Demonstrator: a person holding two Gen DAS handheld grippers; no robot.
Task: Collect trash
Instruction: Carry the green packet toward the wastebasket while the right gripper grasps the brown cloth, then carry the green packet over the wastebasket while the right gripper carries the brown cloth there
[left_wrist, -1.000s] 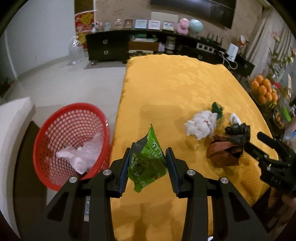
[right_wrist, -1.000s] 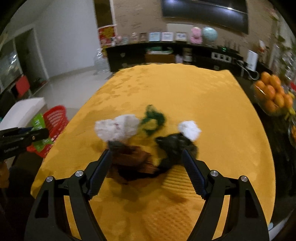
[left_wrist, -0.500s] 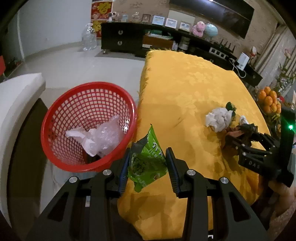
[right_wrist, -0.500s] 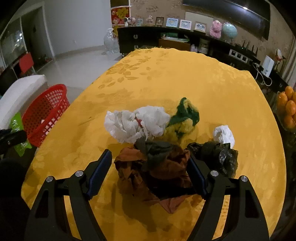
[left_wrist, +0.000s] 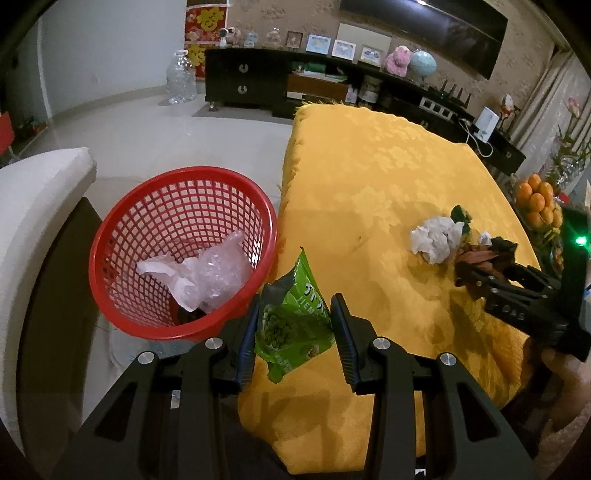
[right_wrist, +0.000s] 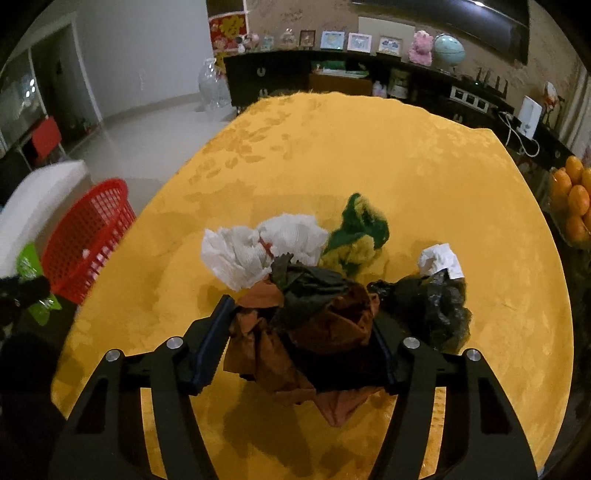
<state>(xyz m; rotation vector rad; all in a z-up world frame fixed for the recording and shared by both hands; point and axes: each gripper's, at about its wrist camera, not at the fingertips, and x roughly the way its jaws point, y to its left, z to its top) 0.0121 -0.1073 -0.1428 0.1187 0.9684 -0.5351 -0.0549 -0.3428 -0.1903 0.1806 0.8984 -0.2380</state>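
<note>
Left gripper (left_wrist: 295, 328) jaws clenched on green snack bag (left_wrist: 295, 325) off the bench's left edge, beside red basket (left_wrist: 110, 236) for dropping; right gripper (right_wrist: 303, 332) jaws, just closing, straddle brown paper wad (right_wrist: 321, 332) mid-bench, grip unconfirmed.

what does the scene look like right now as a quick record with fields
left gripper: shut on green snack packet, near table edge beside the basket
right gripper: jaws have just been closing around brown crumpled paper, pads at its sides
red basket: on the floor, holds clear plastic wrap
still on yellow tablecloth: white tissue wad, green-yellow scrap, black plastic bag, small white paper ball
</note>
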